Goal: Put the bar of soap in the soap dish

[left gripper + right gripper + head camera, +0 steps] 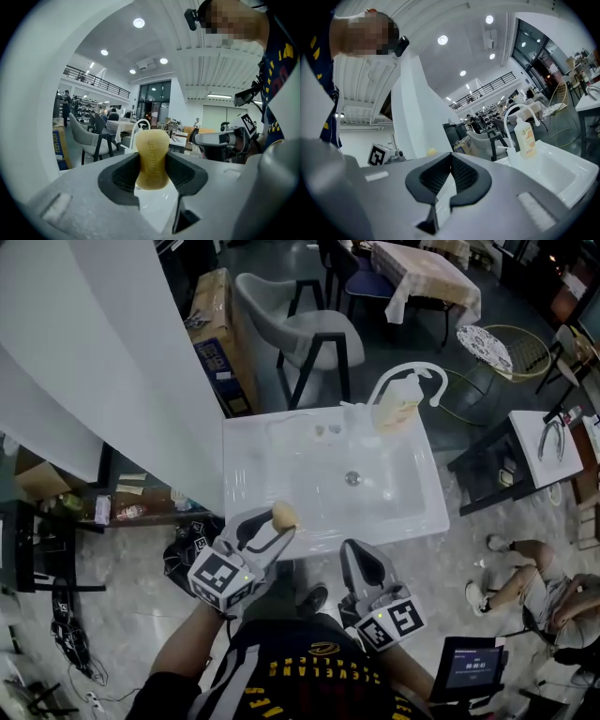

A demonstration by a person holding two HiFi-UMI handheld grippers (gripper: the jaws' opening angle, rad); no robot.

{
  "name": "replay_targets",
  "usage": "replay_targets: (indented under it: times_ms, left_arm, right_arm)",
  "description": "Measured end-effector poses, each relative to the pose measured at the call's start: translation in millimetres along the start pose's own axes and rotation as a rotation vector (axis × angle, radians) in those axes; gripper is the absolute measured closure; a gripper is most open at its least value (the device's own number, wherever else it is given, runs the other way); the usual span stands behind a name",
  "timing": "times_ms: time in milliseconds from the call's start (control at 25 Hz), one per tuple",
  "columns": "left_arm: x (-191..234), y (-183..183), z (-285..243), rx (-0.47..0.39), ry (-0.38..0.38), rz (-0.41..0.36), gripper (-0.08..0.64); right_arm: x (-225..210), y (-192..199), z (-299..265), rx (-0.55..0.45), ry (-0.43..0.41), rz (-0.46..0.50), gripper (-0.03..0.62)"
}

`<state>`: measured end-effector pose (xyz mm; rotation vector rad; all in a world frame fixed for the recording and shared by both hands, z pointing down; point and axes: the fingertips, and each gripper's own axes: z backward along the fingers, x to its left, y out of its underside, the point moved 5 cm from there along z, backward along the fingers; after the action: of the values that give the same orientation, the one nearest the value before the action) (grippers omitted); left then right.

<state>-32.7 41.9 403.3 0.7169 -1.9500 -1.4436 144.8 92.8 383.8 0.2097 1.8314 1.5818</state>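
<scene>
Your left gripper clamps the soap mid-bar; right gripper is closed on nothing. Hold it level over the sink and lower gently. I can't make out the dish.

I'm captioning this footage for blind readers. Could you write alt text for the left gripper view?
A yellowish bar of soap stands upright in the centre, clamped between the dark jaws of the left gripper. Behind it are a curved white faucet, a grey chair and a large, brightly lit hall with tables.
</scene>
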Motion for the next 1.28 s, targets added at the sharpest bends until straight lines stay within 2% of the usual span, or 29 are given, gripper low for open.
replay_targets:
  times_ms: [520, 880, 1280]
  left_arm:
    - [77, -1, -52, 0.032, 0.031, -0.021, 0.38]
    - [142, -6, -95, 0.045, 0.098, -0.05, 0.38]
    - [184, 8, -126, 0.089, 0.13, -0.076, 0.38]
  right_arm:
    - [-34, -12, -53, -0.008, 0.078, 0.003, 0.589]
    - [-52, -21, -110, -0.022, 0.143, 0.011, 0.589]
    - [-61, -8, -137, 0.042, 0.169, -0.009, 0.589]
